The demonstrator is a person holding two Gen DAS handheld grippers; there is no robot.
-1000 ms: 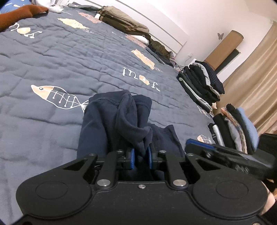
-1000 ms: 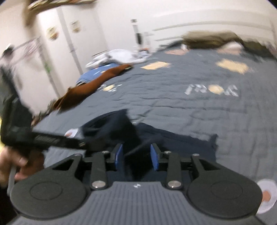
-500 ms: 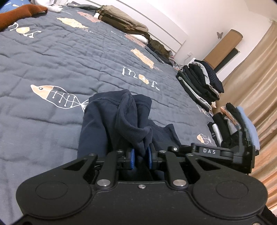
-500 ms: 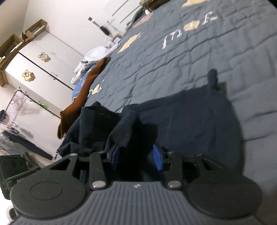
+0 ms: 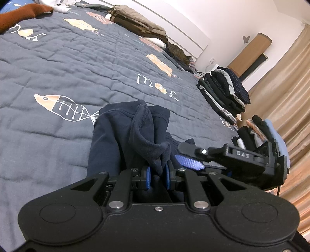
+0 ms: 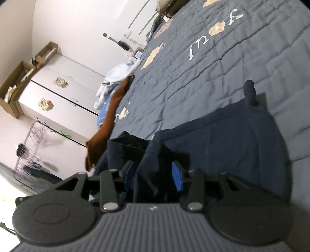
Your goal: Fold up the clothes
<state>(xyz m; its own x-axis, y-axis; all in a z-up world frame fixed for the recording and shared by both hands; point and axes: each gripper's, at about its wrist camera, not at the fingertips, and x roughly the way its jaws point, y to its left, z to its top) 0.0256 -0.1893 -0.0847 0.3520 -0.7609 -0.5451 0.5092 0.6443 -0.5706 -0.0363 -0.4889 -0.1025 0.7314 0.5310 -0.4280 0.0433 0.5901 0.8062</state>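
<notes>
On the bed [image 5: 58, 64], left tool [image 5: 157, 175] pinches the navy garment [image 5: 124, 135] to anchor it; right tool [image 6: 153, 179], spread, has just been opening around a fold.

Left wrist view: mounted just behind the left gripper [image 5: 157, 175], low over the grey quilt [image 5: 58, 64], facing along the bed toward the headboard wall, horizon tilted. Near field is the navy garment [image 5: 126, 135]; far right, folded stacks [image 5: 224, 95] and curtain [image 5: 281, 87].

Right wrist view: mounted just behind the right gripper [image 6: 153, 177], equally low and close, strongly rolled, so the quilt [image 6: 213, 64] slopes steeply. It faces across the bed toward a white wardrobe [image 6: 58, 93].

Shared: both views hold the navy garment [image 6: 222, 139], the quilt lettering and the rust-brown cloth [image 5: 21, 13] [image 6: 110, 108]. The right gripper [image 5: 190, 155] enters the left view from the right.
</notes>
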